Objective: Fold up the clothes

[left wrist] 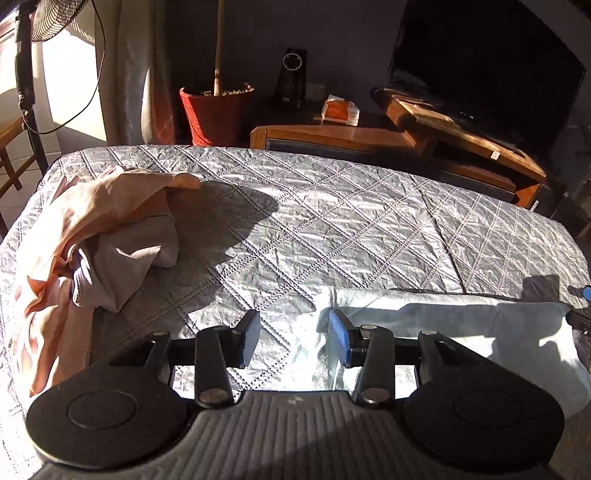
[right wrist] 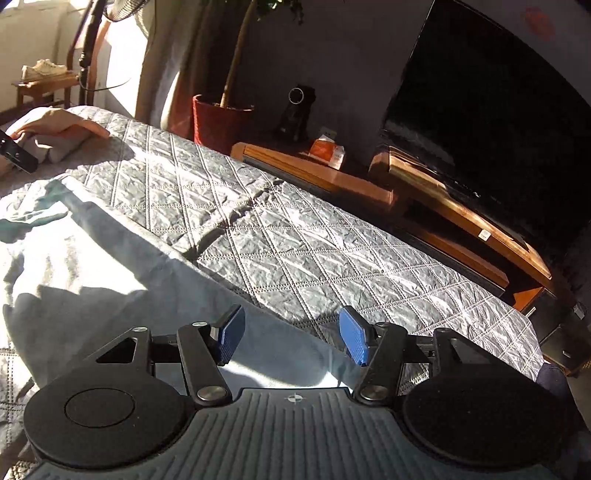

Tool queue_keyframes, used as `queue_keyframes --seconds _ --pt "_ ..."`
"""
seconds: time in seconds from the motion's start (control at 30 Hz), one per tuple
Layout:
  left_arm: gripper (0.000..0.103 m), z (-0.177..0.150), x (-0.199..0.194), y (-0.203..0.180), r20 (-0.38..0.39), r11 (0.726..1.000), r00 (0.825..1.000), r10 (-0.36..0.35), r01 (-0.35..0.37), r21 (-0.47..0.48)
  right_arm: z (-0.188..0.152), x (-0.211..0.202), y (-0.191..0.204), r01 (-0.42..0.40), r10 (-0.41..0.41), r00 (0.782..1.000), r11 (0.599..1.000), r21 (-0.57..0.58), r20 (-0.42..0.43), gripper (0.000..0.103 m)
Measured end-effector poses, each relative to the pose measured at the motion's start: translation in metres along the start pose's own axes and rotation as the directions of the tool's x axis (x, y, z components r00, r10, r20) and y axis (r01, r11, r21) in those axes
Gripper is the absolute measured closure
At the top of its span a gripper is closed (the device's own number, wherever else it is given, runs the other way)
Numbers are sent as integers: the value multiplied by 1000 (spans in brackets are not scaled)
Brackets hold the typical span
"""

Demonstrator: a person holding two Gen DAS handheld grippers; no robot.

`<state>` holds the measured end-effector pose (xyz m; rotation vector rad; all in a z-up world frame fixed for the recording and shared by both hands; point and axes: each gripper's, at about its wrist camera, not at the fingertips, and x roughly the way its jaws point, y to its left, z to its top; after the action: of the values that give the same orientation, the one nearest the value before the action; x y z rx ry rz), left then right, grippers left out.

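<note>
Right wrist: we had right gripper [right wrist: 291,338] jaws apart, empty, over near edge of pale blue garment [right wrist: 110,266] running left; left gripper [left wrist: 293,338] part-open, empty, at its left end.

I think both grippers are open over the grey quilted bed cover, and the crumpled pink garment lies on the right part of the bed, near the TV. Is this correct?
Not quite. The pink garment lies on the left part of the bed cover, on the side of the standing fan, far from the TV; the left wrist view shows it. The rest holds: the left gripper and the right gripper are both open.
</note>
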<state>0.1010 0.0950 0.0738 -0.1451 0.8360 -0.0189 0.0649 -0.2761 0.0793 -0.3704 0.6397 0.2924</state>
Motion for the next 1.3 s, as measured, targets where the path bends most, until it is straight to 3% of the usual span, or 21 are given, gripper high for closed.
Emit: queue_keyframes --seconds 0.03,0.13,0.23,0.37,0.43,0.53,0.63,0.67,0.73,0.8,0.83,0.93,1.1,1.23,1.27,1.3 --pt "66 0 -3 1 14 1000 1000 12 -12 -28 5 4 9 -30 30 1000 999 15 2 42" --pt "64 -7 -15 10 12 983 998 -63 64 -175 18 23 37 -99 99 995 995 29 7 40" --pt "60 -17 -17 15 3 956 996 -92 89 -280 28 49 65 -120 121 992 992 41 -19 40" --pt "60 -30 -3 14 -49 950 995 -92 73 -305 22 85 82 -63 67 991 997 42 -116 43" --pt "60 -34 1 17 -67 941 994 -91 63 -333 18 84 78 -19 29 993 995 96 -112 41" --pt "60 -38 3 33 -77 904 993 -87 47 -425 16 49 71 11 -10 1000 978 210 -7 41" --pt "59 -44 3 48 -93 863 995 -42 -11 -505 7 2 78 -29 -13 994 932 362 111 30" --pt "59 -47 3 51 -100 845 994 -46 -15 -534 4 -9 92 -61 13 990 936 345 139 26" --pt "59 -55 2 57 -106 796 991 -84 3 -605 -2 -23 131 -114 84 983 978 176 166 25" --pt "59 -61 2 60 -115 766 987 -111 11 -642 -10 -35 179 -137 151 974 987 -86 172 24" --pt "59 -62 2 60 -118 767 987 -113 11 -641 -15 -38 202 -137 173 972 967 -216 158 24" --pt "59 -57 -2 59 -114 791 989 -91 2 -612 -24 -36 243 -157 224 969 888 -433 108 27" --pt "48 -52 -6 59 -109 797 987 -120 30 -603 -17 -16 278 -136 233 969 781 -609 82 28" --pt "47 -63 2 65 -144 747 971 -191 49 -663 -9 -4 288 -132 241 967 748 -650 81 27" --pt "47 -65 4 67 -151 735 967 -205 50 -677 -8 -3 289 -146 253 965 746 -650 74 31" --pt "47 -67 6 69 -157 725 963 -217 51 -687 -8 -2 289 -165 269 961 744 -647 64 47"
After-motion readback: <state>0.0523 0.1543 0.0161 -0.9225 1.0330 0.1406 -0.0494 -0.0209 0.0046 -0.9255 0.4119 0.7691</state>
